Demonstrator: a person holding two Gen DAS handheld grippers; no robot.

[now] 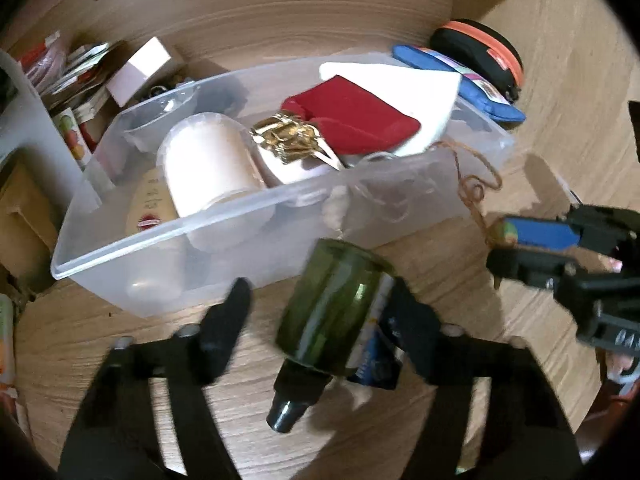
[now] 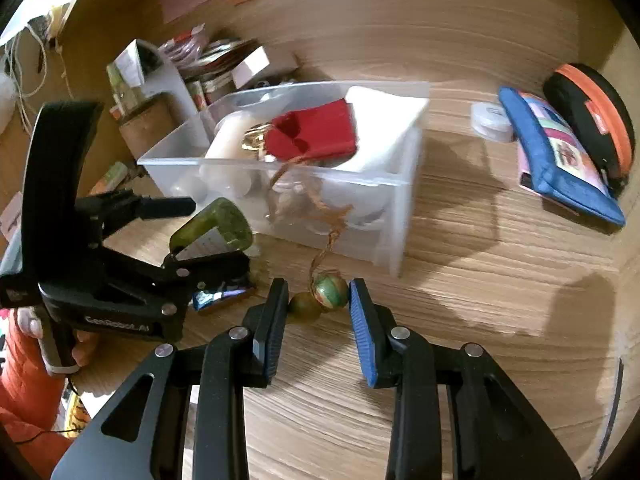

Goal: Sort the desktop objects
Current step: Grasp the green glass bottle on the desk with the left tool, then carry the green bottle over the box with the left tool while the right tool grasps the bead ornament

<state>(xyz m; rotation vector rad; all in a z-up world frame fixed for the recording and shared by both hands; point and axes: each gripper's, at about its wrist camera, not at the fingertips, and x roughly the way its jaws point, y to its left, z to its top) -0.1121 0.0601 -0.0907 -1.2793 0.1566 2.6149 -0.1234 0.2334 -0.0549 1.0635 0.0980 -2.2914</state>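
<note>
Right wrist view: two beads [image 2: 325, 298] between released right tongs [image 2: 319, 300]; left tongs [image 1: 320, 300] released beside one green bottle [image 1: 334, 312].

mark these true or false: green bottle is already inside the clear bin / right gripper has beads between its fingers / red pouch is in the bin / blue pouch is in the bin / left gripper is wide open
1. Green bottle inside the clear bin: false. It lies on the desk in front of the bin, between the fingers of the left gripper.
2. Beads between the right gripper fingers: true.
3. Red pouch in the bin: true.
4. Blue pouch in the bin: false. It lies on the desk by the black and orange case.
5. Left gripper wide open: true.
</note>
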